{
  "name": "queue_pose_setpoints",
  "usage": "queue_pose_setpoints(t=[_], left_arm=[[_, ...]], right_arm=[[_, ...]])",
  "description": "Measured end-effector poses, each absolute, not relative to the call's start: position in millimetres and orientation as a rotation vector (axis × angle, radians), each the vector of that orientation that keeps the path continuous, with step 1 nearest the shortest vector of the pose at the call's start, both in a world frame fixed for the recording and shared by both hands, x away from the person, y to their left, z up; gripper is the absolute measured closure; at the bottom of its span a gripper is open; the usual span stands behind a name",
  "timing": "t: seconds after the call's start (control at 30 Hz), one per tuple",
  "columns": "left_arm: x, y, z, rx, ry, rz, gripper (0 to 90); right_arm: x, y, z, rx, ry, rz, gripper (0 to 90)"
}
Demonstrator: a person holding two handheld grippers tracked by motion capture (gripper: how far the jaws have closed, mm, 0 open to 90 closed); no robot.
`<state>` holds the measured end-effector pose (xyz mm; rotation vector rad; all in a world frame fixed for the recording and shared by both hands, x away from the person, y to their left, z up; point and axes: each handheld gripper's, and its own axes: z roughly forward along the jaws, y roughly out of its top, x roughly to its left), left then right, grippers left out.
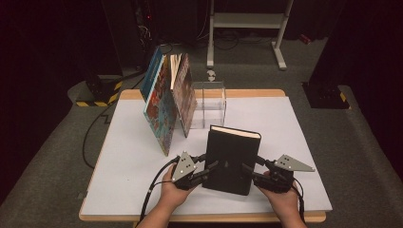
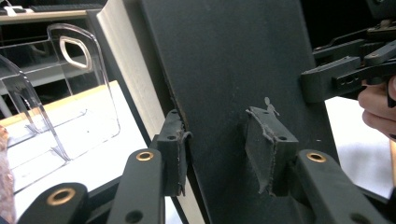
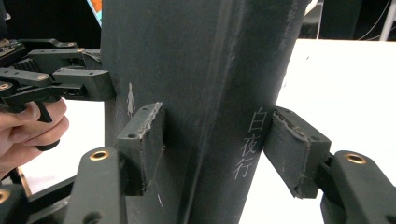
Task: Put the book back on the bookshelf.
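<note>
Black book [image 1: 231, 159] held upright near front edge of table [image 1: 128, 161], clamped from both sides for balance: left tool [image 1: 207, 172] pinched on page-edge side, right tool [image 1: 250, 172] closed across spine. Clear rack [image 1: 209, 102] and leaning books [image 1: 166, 102] behind, likely destination.

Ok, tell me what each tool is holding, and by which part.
Both hold the black book, standing upright. The left tool clamps its page-edge side near the bottom; the right tool clamps across its spine, one pad by the printed characters.
</note>
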<state>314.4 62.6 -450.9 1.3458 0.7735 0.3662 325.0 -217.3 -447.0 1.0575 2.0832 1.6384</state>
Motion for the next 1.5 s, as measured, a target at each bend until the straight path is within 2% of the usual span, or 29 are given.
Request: queue_pose_setpoints(t=[0.8,1.5], left_arm=[[327.8,55.9,-452.3,1.338,0.753,0.462,60.4],[327.0,49.4,-461.6,1.352,0.729,0.506,60.3]], right_arm=[[326.2,-212.9,-438.5,0.965,2.007,1.578,41.6],[326.3,-216.2,-445.8,0.948,1.984,1.553,39.2]])
